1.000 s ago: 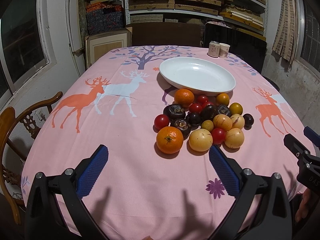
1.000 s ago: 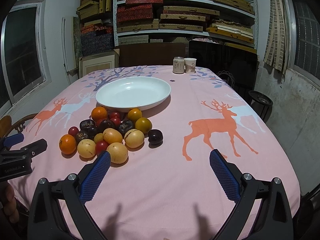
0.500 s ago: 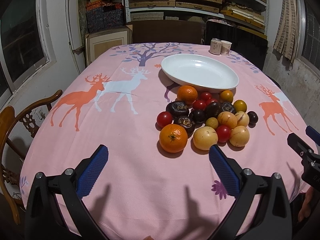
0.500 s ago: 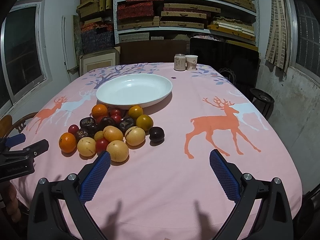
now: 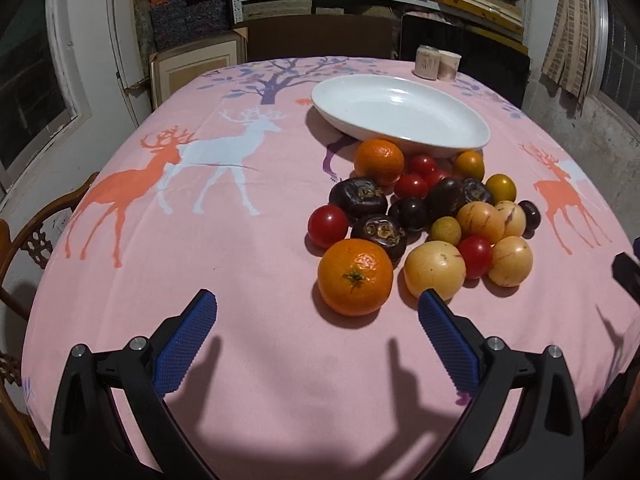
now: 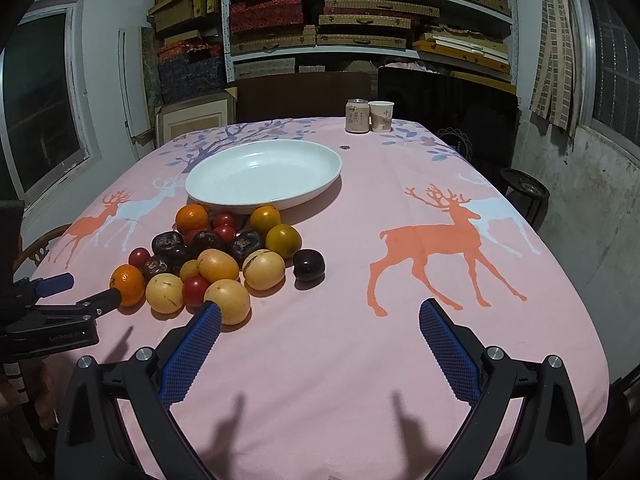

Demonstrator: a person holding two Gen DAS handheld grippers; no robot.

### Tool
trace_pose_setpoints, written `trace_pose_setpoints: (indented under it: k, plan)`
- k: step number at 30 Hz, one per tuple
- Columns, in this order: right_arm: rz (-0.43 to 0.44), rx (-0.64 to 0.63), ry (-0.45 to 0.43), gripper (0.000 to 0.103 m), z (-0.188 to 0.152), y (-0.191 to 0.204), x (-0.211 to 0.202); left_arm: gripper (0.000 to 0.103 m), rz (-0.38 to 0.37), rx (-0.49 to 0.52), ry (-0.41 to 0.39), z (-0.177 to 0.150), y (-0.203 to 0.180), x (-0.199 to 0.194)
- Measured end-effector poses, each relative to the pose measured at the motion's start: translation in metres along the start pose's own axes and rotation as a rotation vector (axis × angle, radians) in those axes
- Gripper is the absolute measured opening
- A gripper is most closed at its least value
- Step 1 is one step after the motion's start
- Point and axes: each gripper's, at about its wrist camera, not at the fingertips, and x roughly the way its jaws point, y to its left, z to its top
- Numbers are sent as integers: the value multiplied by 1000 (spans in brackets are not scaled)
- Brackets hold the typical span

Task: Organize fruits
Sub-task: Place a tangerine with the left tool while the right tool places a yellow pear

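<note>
**Both grippers wide open over fruit pile**

Left wrist view: left gripper point(image 5: 317, 318) at frame bottom, jaws spread wide, holding nothing. Fruit pile point(image 5: 424, 220) sits centre-right on pink deer tablecloth point(image 5: 200, 240). Nearest orange point(image 5: 355, 277) lies just above the gap btwn the fingers, nearer the right one. White plate point(image 5: 400, 116) upper centre, just behind pile.

Right wrist view: right gripper point(image 6: 320, 320) at bottom, jaws spread wide, nothing held. Pile in centre-left; a yellow fruit point(image 6: 227, 301) right by the left fingertip. Can point(image 6: 357, 116) and paper cup point(image 6: 381, 116) side by side at the table's far edge.

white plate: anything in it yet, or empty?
Empty. The white plate shows only bare glazed interior in both views; all the fruit sits on the tablecloth beside it.
</note>
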Motion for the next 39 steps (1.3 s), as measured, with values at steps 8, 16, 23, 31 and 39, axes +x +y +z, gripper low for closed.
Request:
trace_pose_setpoints:
  k: [8, 16, 23, 31, 39]
  plan:
    - [-1, 17, 24, 100, -1, -8, 9, 44, -49, 62, 32, 4, -16, 33]
    - [132, -139, 146, 100, -2, 27, 39, 44, -107, 26, -64, -1, -10, 4]
    - [164, -249, 184, 81, 6, 70, 70, 44, -118, 25, -76, -5, -5, -13]
    - [171, -249, 243, 59, 1, 78, 95, 44, -127, 9, -61, -9, 6, -8]
    - [244, -202, 224, 42, 1, 66, 89, 44, -133, 14, -54, -9, 3, -7]
